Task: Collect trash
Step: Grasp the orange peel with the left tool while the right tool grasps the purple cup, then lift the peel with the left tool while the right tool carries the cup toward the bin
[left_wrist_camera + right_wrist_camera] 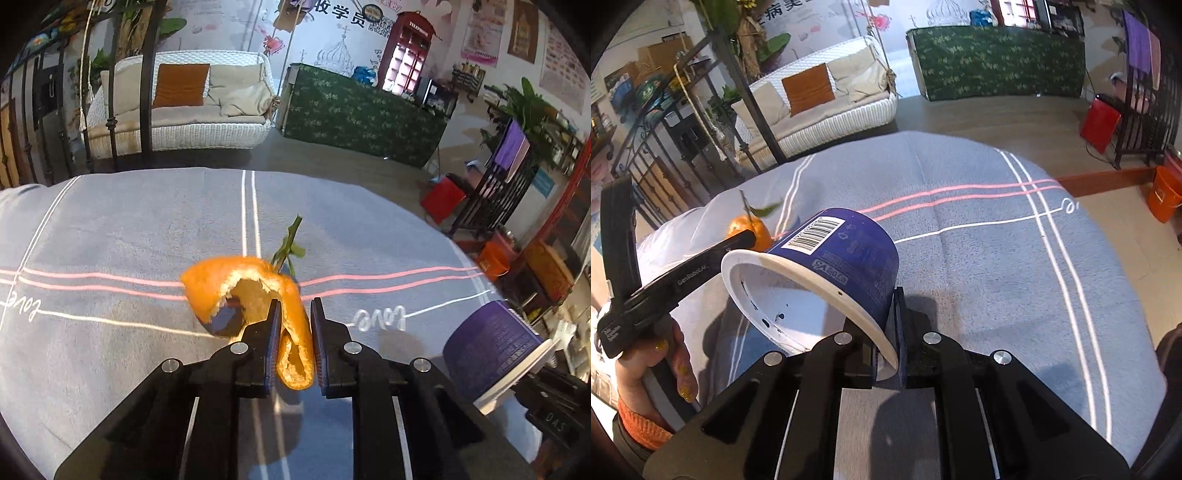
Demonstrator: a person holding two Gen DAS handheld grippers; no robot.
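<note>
Already both pieces of trash are gripped and look lifted clear of the desk (110, 229) under its grey striped cloth; no bin shows, so dropping them off remains. Nearest, the left gripper (294, 314) has its fingers clamped on a curl of orange peel (236, 284) with a green stem. Just right of the peel, the right gripper (888, 314) has its fingers pinched on the white rim of a tipped blue paper cup (846, 251). Both grippers slant downward over the cloth. Left of the cup, a hand (661, 365) holds the left gripper's handle.
</note>
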